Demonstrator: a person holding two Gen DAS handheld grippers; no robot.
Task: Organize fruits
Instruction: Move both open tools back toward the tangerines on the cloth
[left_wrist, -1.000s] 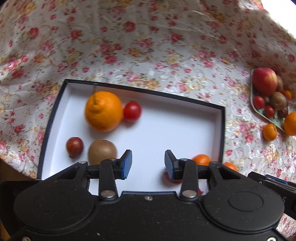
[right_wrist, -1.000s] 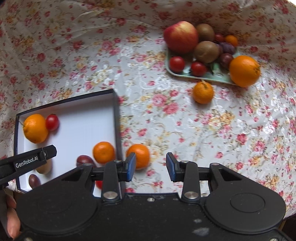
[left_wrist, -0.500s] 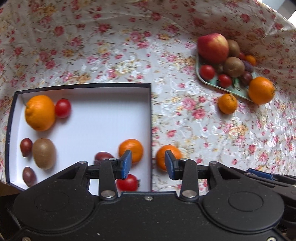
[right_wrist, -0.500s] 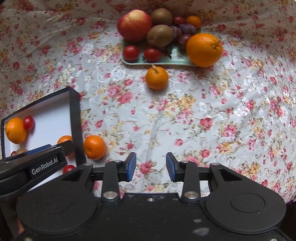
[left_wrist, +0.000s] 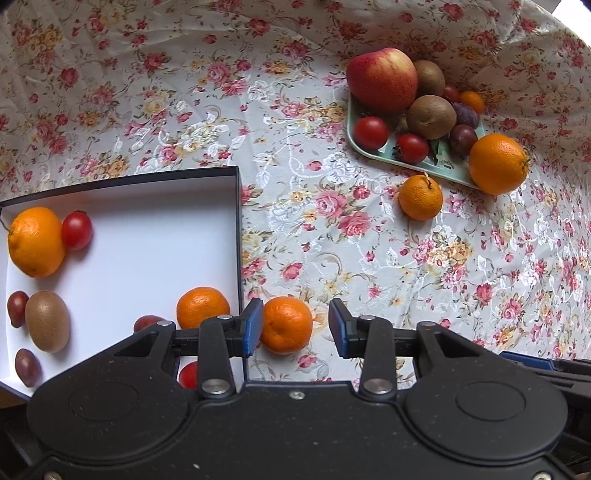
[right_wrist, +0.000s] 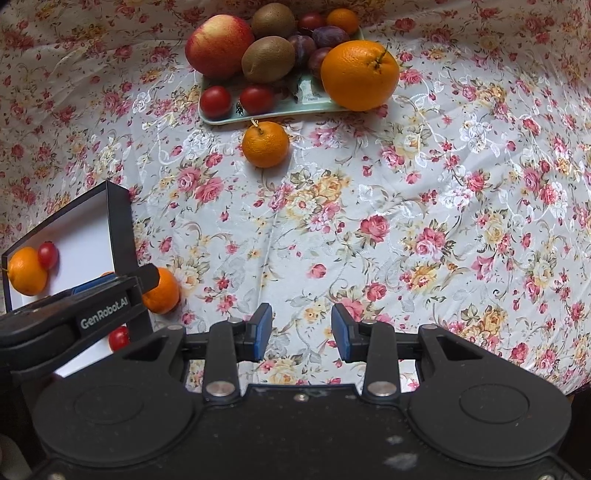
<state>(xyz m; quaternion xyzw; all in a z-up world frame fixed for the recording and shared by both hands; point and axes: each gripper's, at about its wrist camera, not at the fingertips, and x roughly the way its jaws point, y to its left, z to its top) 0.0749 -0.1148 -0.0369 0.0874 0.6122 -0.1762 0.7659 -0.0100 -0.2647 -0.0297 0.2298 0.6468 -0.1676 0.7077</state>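
The left gripper (left_wrist: 295, 328) is wide open around a mandarin (left_wrist: 286, 325) on the flowery cloth (left_wrist: 369, 258), just outside the box (left_wrist: 238, 221) wall. The right gripper (right_wrist: 301, 332) is open, holding nothing

A small red cherry tomato (left_wrist: 188, 373) in the white-lined black box (left_wrist: 236, 221) shows only a sliver — the black left gripper body covers the rest. A dark plum (left_wrist: 147, 322) beside it is half hidden. The box's left side runs off-frame.
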